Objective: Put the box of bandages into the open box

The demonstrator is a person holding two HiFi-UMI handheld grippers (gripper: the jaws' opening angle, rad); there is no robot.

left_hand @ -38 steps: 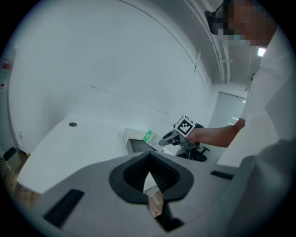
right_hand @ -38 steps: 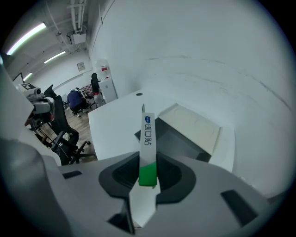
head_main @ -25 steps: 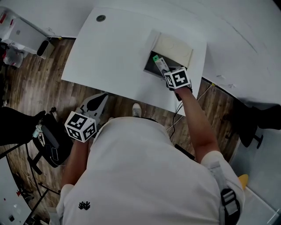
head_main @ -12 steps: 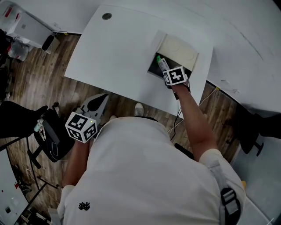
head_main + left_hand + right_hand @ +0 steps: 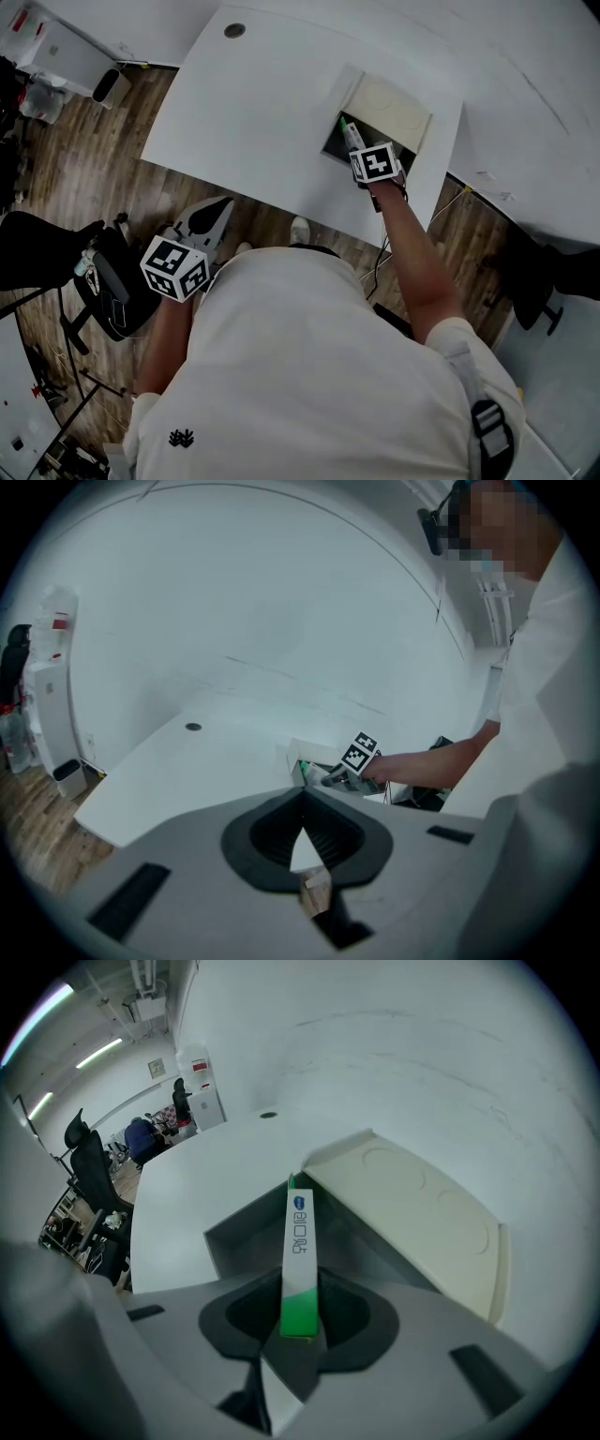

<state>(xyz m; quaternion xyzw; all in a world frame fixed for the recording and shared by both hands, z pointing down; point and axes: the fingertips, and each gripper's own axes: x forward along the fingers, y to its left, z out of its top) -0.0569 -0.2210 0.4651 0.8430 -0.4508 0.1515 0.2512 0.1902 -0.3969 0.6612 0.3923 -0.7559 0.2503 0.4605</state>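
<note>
The box of bandages [image 5: 300, 1251] is a slim white carton with a green end. It stands edge-on between the jaws of my right gripper [image 5: 300, 1330], which are opening while the pads still touch it. Its far end points down into the open box [image 5: 234, 1232], a grey-walled carton with its cream lid [image 5: 412, 1213] folded back. From the head view, my right gripper [image 5: 356, 148] hangs over the open box [image 5: 330, 150] at the table's near edge, with the bandage box [image 5: 351, 136] sticking out ahead. My left gripper [image 5: 218, 204] is shut and empty, held low beside my body, off the table.
The white table [image 5: 253, 103] has a round cable hole [image 5: 234, 30] at its far left corner. A black office chair [image 5: 108, 291] stands on the wood floor to my left. Cables [image 5: 380, 258] hang below the table's edge near my right arm.
My right gripper has pushed the bandage box slightly further forward over the open box. The left gripper has stayed where it was.
</note>
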